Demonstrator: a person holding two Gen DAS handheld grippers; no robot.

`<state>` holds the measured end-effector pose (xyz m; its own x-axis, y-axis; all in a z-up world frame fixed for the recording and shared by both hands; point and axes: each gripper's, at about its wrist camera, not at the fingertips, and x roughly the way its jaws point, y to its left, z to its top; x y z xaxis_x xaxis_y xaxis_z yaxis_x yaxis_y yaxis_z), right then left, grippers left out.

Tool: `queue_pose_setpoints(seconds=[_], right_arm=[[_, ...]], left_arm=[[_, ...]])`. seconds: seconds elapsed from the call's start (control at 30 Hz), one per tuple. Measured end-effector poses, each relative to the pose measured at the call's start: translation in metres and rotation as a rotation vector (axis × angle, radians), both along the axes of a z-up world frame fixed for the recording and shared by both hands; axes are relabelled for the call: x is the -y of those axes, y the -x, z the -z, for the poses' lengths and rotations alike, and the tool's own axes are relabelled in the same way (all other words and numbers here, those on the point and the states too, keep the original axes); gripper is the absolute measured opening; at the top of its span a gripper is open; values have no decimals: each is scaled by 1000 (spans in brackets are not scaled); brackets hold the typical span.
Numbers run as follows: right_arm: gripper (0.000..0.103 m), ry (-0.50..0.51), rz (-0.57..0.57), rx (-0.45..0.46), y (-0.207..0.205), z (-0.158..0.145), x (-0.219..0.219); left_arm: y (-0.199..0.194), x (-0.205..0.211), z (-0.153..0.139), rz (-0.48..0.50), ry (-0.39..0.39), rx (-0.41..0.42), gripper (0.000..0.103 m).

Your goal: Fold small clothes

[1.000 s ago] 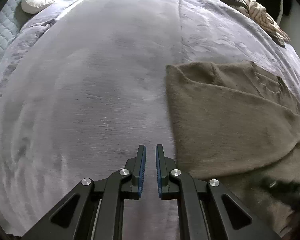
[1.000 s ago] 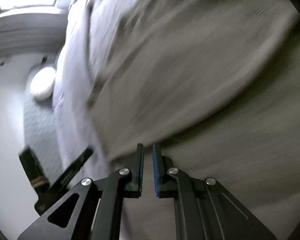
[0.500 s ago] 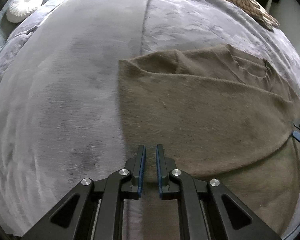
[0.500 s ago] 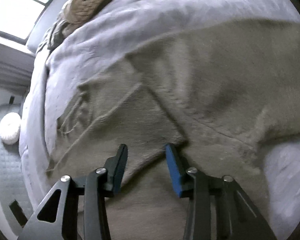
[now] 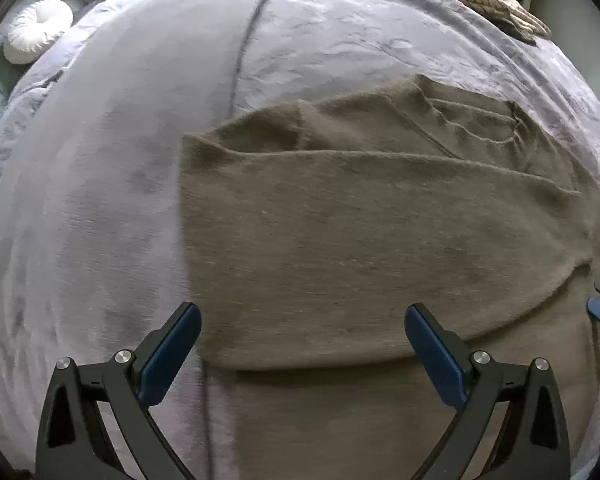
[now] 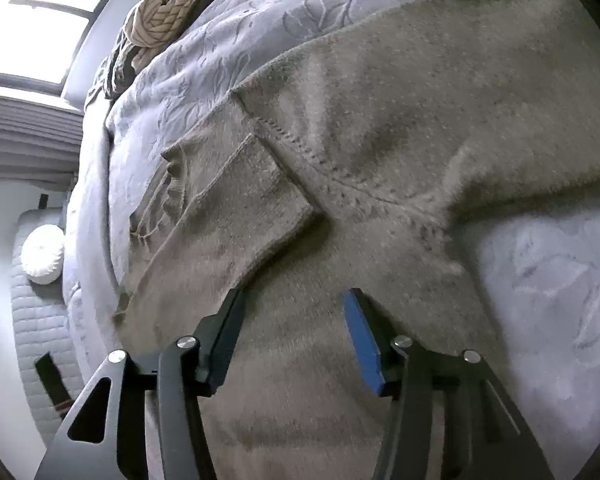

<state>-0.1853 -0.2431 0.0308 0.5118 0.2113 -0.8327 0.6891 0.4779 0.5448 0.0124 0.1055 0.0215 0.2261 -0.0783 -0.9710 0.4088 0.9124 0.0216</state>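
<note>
Both grippers spread above folded garment.
Left gripper (image 5: 302, 344) and right gripper (image 6: 294, 320) empty; olive sweater (image 5: 360, 240) cut off at frame edges.

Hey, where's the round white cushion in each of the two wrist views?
Left wrist view: the round white cushion sits at the top left, beyond the grey blanket.
Right wrist view: it is at the left edge, about halfway down.
Shared landmark: the folded brown sweater.

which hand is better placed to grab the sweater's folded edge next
Left, probably. The left tool is wide open, straddling the folded edge of the brown sweater. The right tool is open too, but over flat fabric.
</note>
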Motion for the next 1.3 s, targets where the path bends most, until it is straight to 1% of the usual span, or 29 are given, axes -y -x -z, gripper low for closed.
queue_pose_setpoints(seconds=[0.17, 0.3, 0.4, 0.5, 0.63, 0.73, 0.83, 0.9, 1.0, 1.1, 1.13, 1.17, 1.2, 1.23, 1.3], right_arm=[[58, -16, 13, 6, 16, -4, 8], [58, -18, 58, 16, 35, -10, 28], [59, 1, 112, 16, 57, -17, 49], [59, 17, 190, 2, 85, -20, 74], [59, 28, 338, 4, 131, -22, 112], [59, 45, 444, 12, 162, -24, 137], [59, 30, 539, 45, 187, -23, 161], [59, 20, 589, 77, 198, -24, 176], [59, 12, 636, 120, 205, -24, 196], [58, -31, 676, 177, 207, -21, 209], [52, -54, 690, 201, 208, -18, 212], [42, -85, 703, 232, 209, -15, 214], [18, -117, 709, 259, 209, -12, 215], [6, -162, 715, 292, 208, -6, 216], [6, -196, 714, 339, 205, -3, 214]], left_arm=[[8, 24, 5, 62, -38, -7, 102], [19, 48, 8, 127, -4, -57, 102], [29, 66, 5, 162, 24, -64, 102], [38, 88, 2, 194, 44, -66, 102], [49, 116, 0, 242, 82, -76, 102], [54, 132, -3, 252, 106, -86, 102], [50, 145, -7, 248, 133, -100, 102], [50, 152, -8, 242, 145, -101, 102], [45, 161, -4, 240, 151, -105, 102], [54, 164, -3, 231, 159, -106, 102], [58, 166, -2, 226, 163, -105, 102], [60, 166, -1, 220, 168, -105, 102], [61, 165, -2, 216, 171, -106, 102], [61, 168, 0, 209, 181, -108, 102], [60, 172, 1, 196, 217, -121, 102]])
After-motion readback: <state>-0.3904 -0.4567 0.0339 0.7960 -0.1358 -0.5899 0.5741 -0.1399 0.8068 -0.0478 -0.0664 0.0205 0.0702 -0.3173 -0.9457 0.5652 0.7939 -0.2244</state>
